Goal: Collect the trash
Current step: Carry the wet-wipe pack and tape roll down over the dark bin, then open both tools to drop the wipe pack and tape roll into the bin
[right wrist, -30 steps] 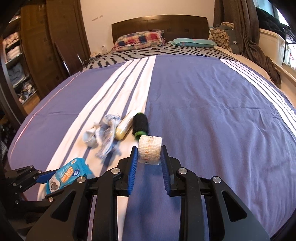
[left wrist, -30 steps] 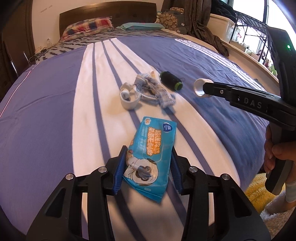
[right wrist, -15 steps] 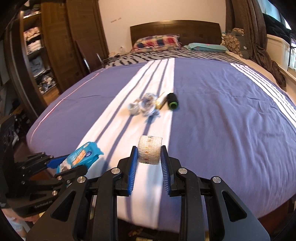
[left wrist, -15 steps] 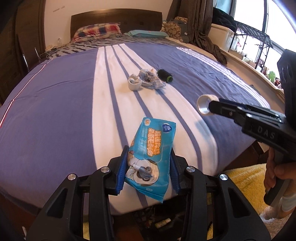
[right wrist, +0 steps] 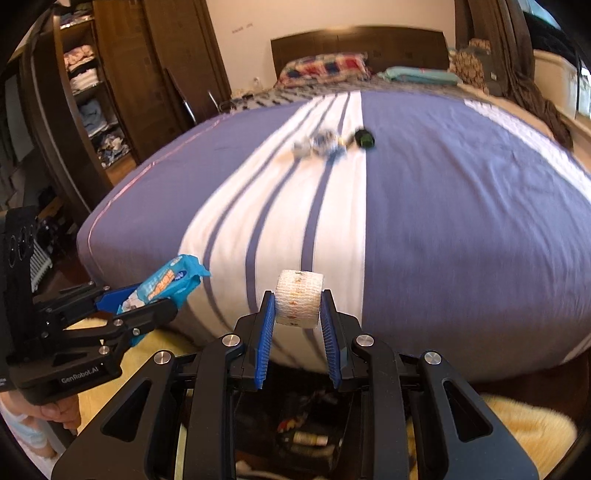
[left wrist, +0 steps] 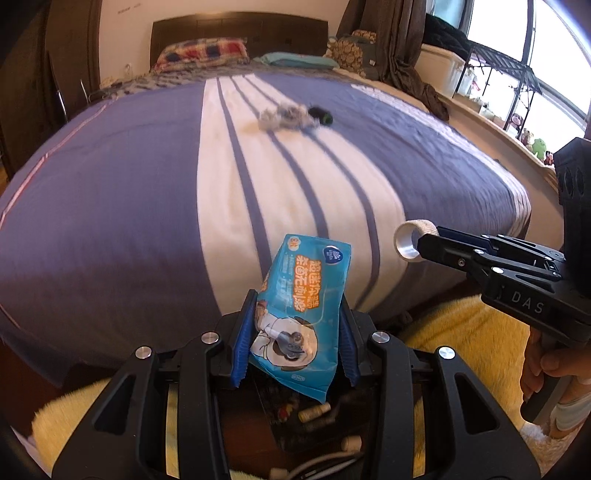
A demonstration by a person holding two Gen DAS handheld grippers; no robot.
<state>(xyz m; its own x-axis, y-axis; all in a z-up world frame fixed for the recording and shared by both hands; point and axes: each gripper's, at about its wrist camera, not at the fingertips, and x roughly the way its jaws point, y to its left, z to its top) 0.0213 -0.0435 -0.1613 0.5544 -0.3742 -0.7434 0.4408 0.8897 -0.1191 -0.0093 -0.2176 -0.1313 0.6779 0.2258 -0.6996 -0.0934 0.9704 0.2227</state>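
A wide bed [left wrist: 110, 206] under a purple cover with white stripes fills the room, its dark headboard [left wrist: 240, 33] against the far wall — wardrobe shelves [right wrist: 88, 92] stand to one side, a bright window [left wrist: 535, 55] to the other. The left tongs [left wrist: 295, 332] clamp a blue wipes packet [left wrist: 306, 295]; the right tongs [right wrist: 297, 317] grip a white tape roll [right wrist: 299, 299], both over the bed's foot above a yellow rug [left wrist: 461, 332]. Mid-bed lie crumpled scraps [left wrist: 282, 116] and a black spool [left wrist: 321, 114].

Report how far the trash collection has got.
Done: nothing visibly binned yet. In hand: the left tool grips a blue plastic wipes packet; the right tool grips a white gauze roll. Left: crumpled wrappers and a black-and-green cylinder remain on the striped purple bedspread.
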